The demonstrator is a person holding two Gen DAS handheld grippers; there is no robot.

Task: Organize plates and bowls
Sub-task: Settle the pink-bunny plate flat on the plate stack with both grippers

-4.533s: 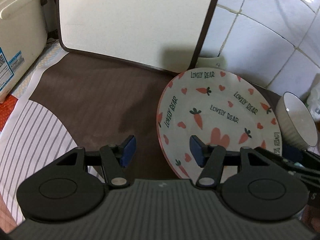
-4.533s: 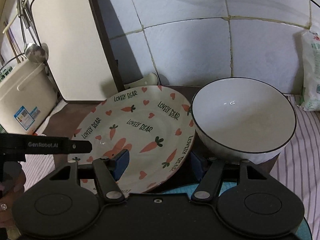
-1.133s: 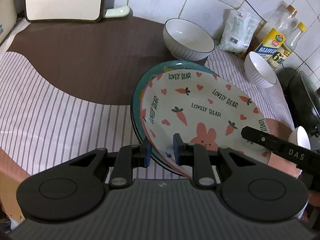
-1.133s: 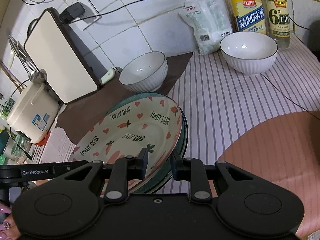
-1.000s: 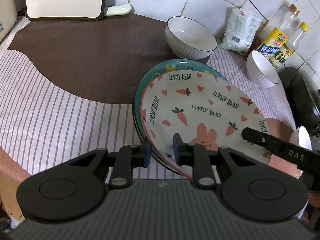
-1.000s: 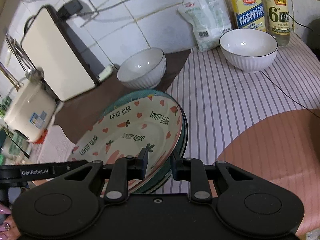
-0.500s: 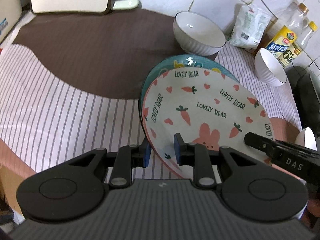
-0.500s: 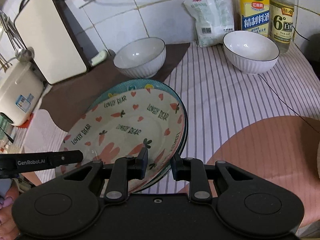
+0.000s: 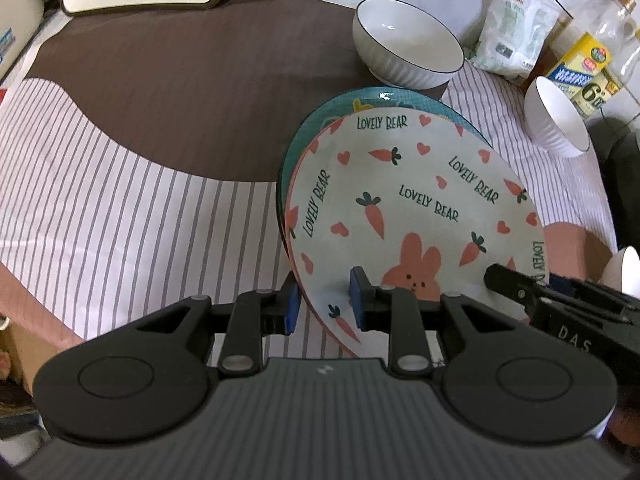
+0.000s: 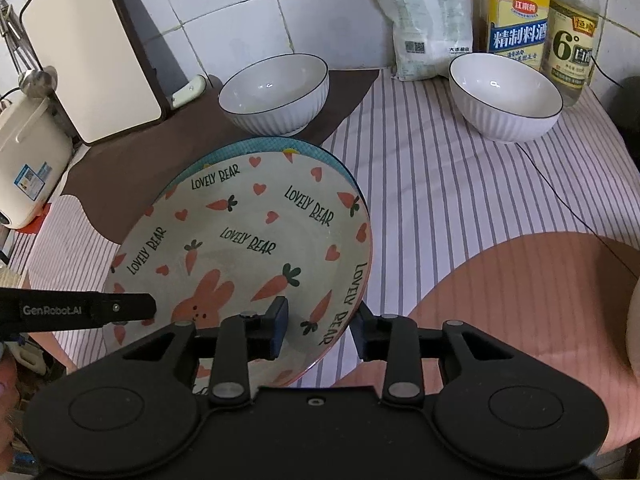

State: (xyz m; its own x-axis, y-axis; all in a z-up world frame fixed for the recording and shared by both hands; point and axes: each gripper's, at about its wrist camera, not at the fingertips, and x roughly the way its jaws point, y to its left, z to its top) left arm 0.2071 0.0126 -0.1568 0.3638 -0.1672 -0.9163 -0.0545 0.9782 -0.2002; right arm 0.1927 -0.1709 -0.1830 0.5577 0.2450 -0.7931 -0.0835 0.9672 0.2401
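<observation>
both grips are being released. the right gripper (image 10: pixel 320 330) jaws are opening, pads clear of the rim of the carrot plate (image 10: pixel 256 256) between them; a second ago they were pinched on it. the left gripper (image 9: pixel 322 304) is opening too, rim between. the plate is now stacked on the teal plate (image 9: pixel 360 98). beyond, two white bowls (image 10: pixel 276 94) remain unstacked.

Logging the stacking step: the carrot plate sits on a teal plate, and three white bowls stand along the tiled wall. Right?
Not quite. Only two white bowls stand there: one on the brown patch, the other by the bottles, as the right wrist view shows. The carrot plate does sit on the teal plate.
</observation>
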